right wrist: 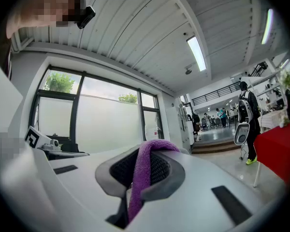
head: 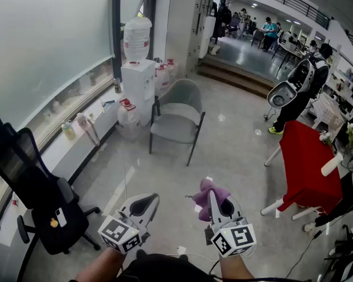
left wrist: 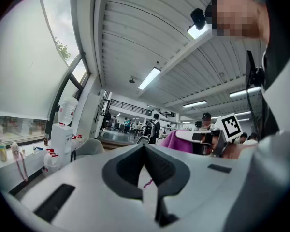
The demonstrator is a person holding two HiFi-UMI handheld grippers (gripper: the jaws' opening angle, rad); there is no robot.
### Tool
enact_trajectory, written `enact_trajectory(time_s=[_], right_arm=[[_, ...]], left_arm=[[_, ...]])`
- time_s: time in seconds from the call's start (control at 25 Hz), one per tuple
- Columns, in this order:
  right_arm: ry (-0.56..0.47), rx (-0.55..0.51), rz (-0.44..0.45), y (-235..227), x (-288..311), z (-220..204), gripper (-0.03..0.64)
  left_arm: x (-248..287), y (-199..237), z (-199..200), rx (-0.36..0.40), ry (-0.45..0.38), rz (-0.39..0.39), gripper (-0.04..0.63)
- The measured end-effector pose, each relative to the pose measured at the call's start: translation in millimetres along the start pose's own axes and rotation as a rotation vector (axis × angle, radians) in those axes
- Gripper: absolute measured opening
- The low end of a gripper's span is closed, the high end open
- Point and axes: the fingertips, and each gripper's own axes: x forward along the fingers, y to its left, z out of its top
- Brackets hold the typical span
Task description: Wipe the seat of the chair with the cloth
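A grey chair with a bare padded seat stands across the floor, beside a water dispenser. It shows small at the left in the left gripper view as the grey chair. My right gripper is shut on a purple cloth, which drapes over its jaws as the purple cloth. My left gripper is shut with nothing between its jaws. Both are held low near my body, well short of the chair. The right gripper and cloth also appear in the left gripper view.
A black office chair stands at the left. A white water dispenser with bottles is by the window. A table under a red cloth is at the right, and a person stands near it. Steps lead up behind.
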Motion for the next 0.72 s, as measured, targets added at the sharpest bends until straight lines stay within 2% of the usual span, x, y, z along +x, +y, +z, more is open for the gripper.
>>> enact_trajectory(time_s=[0.72], right_arm=[[-0.020,0.009,0.004,5.4,8.1,8.1,0.017]], left_arm=[[-6.0,14.0,16.1,0.024,-0.012,0.050,0.008]])
